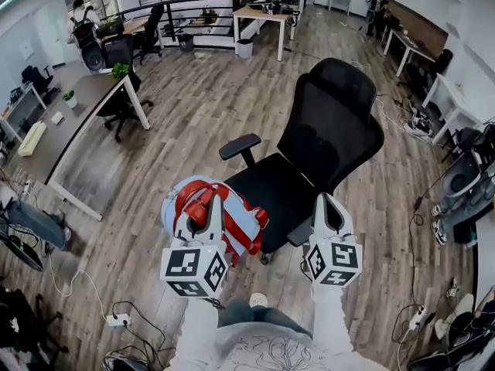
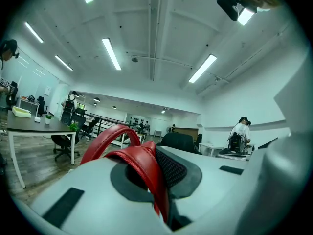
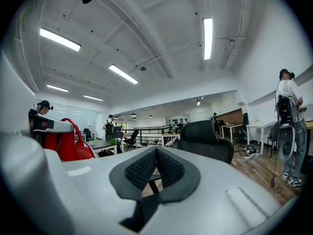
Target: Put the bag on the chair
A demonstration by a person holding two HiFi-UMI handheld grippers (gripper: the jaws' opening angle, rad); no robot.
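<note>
Bag [image 1: 238,216], hanging by its red handle [image 2: 142,163] from the clamped left gripper [image 1: 210,201] at the chair's [image 1: 321,149] 7 o'clock, should probably be lifted over the seat edge toward 1 o'clock, while the right gripper [image 1: 328,199], jaws together on nothing, could steady the chair.

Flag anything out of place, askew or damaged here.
Nothing is spilled or damaged. Loose cables trail over the floor. The bag is held by its strap in the left gripper, at the front edge of the chair.
</note>
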